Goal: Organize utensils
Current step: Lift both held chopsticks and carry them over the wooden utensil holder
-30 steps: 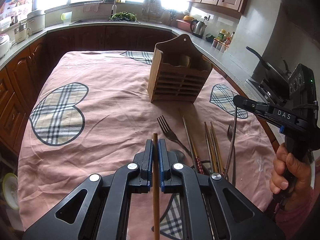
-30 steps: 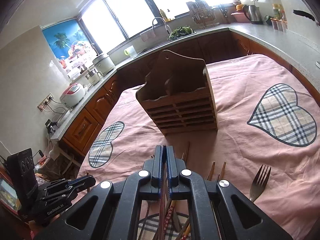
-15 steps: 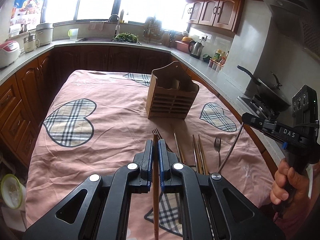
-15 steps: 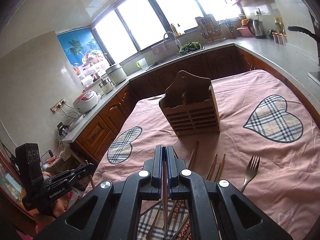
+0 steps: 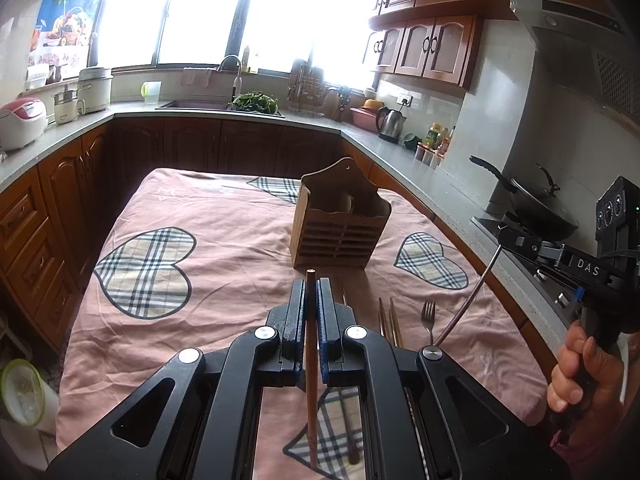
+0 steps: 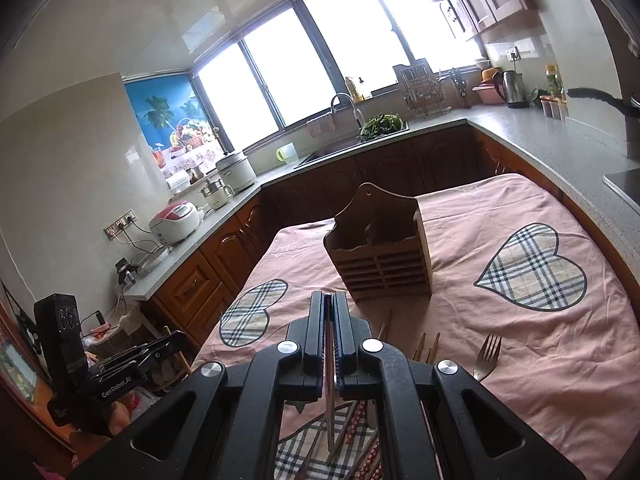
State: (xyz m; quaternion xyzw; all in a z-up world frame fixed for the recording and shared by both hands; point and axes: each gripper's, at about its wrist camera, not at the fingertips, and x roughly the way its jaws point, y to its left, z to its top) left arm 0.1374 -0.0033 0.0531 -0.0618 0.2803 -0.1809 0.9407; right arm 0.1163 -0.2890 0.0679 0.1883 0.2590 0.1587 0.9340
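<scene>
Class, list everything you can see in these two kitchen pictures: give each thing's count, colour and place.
Utensil holder: one, brown wood, far middle of table.
Tablecloth: one, pink with plaid hearts, covering table.
Fork: one, silver, on cloth at right.
Chopsticks: a few, brown, on cloth beside fork.
Kettle: one, silver, on counter.
Rice cooker: one, white and pink, left counter.
Left gripper: black, shut on brown chopstick.
Right gripper: black, shut on metal utensil.
Hand: one, holding right gripper's handle.

Slatted utensil holder (image 5: pixel 340 228): matt brown wood. Tablecloth (image 5: pixel 224 240): soft pink cloth, creased (plaid heart patches). Fork (image 6: pixel 486 354): shiny metal. Chopstick (image 5: pixel 311 360): smooth reddish wood. Countertop (image 6: pixel 532 136): speckled grey stone.
</scene>
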